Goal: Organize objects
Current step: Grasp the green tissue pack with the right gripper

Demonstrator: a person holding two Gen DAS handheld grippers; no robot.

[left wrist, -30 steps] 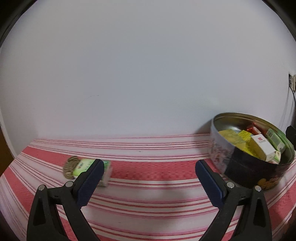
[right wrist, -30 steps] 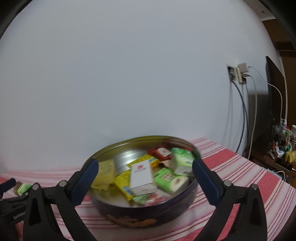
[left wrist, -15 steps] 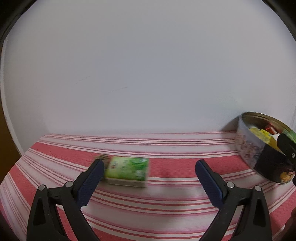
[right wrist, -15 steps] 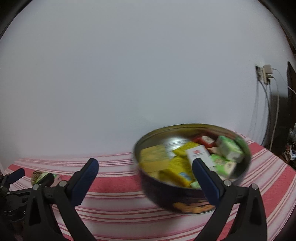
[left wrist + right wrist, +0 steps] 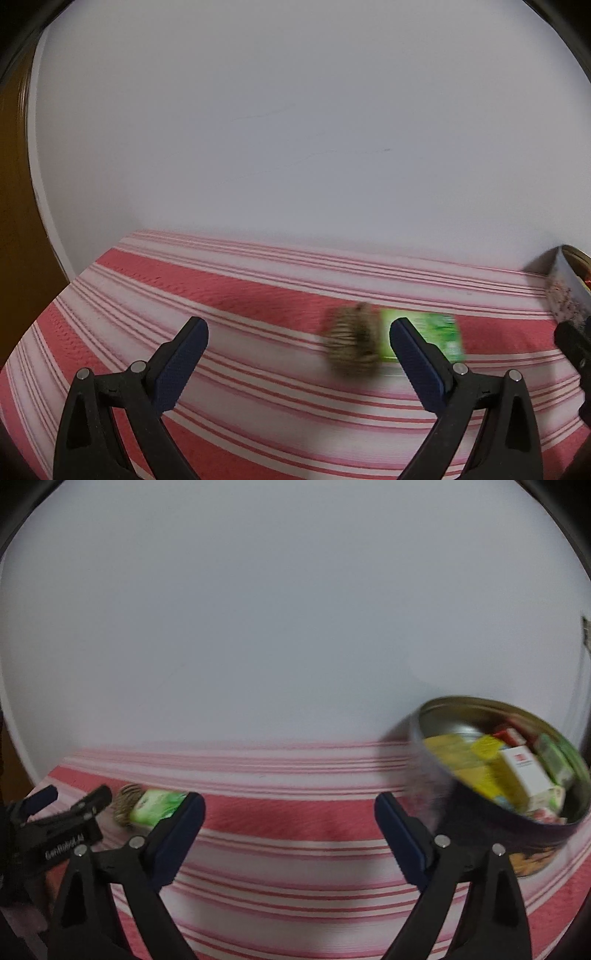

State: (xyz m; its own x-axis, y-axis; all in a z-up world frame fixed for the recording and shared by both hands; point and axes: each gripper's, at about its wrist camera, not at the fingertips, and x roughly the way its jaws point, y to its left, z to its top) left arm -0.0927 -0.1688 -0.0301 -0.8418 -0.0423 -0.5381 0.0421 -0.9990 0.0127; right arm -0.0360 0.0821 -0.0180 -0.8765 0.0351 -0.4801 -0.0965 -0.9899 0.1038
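A green packet [image 5: 437, 334] lies on the red-and-white striped cloth [image 5: 258, 302], with a brownish striped ball-like thing [image 5: 351, 345] touching its left side; both are blurred. My left gripper [image 5: 299, 345] is open and empty, the packet just behind its right finger. In the right wrist view the packet [image 5: 157, 806] and the striped thing [image 5: 125, 805] lie at the left. My right gripper [image 5: 288, 821] is open and empty. The round tin [image 5: 480, 827] with several small boxes sits at its right.
A white wall stands close behind the table. The tin's edge [image 5: 565, 291] shows at the far right of the left wrist view. The left gripper [image 5: 55, 830] shows at the left edge of the right wrist view. A wall socket [image 5: 586, 635] is at the far right.
Both views have swung left. The packet and striped thing have shifted from left to right in the left wrist view. The tin has slid from centre to far right in the right wrist view.
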